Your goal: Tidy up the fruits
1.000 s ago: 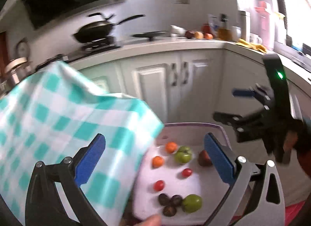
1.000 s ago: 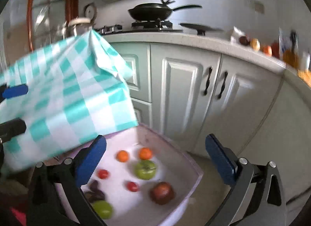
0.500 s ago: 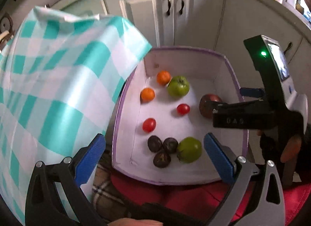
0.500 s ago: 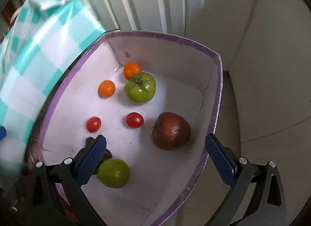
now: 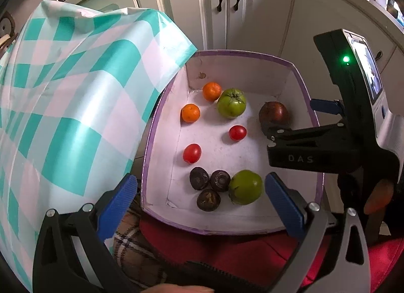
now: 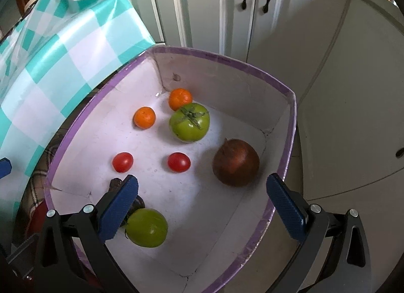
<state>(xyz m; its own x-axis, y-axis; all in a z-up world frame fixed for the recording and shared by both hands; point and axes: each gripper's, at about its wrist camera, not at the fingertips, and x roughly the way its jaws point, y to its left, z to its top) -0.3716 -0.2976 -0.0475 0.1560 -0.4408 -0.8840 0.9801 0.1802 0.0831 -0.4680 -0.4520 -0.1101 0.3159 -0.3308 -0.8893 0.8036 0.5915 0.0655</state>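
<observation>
A white box with a purple rim (image 5: 252, 53) (image 6: 227, 62) holds loose fruit: two small oranges (image 5: 191, 113) (image 6: 144, 117), two green tomatoes (image 5: 231, 103) (image 6: 189, 122), two red cherry tomatoes (image 5: 192, 153) (image 6: 178, 162), a dark red-brown fruit (image 5: 273, 112) (image 6: 236, 162) and three dark round fruits (image 5: 220, 180). My left gripper (image 5: 200, 198) is open and empty above the box's near edge. My right gripper (image 6: 202, 199) is open and empty over the box; it also shows in the left wrist view (image 5: 313, 126), at the box's right side.
A table with a teal-and-white checked cloth (image 5: 63, 106) (image 6: 50, 48) stands just left of the box. White cabinet doors (image 5: 227, 7) (image 6: 227, 7) are behind it. Red cloth (image 5: 227, 247) and plaid fabric (image 5: 131, 245) lie under the box's near edge.
Both grippers tilted down from facing the kitchen counter to looking into the box, and came closer to the fruit. Both stayed open and empty.
</observation>
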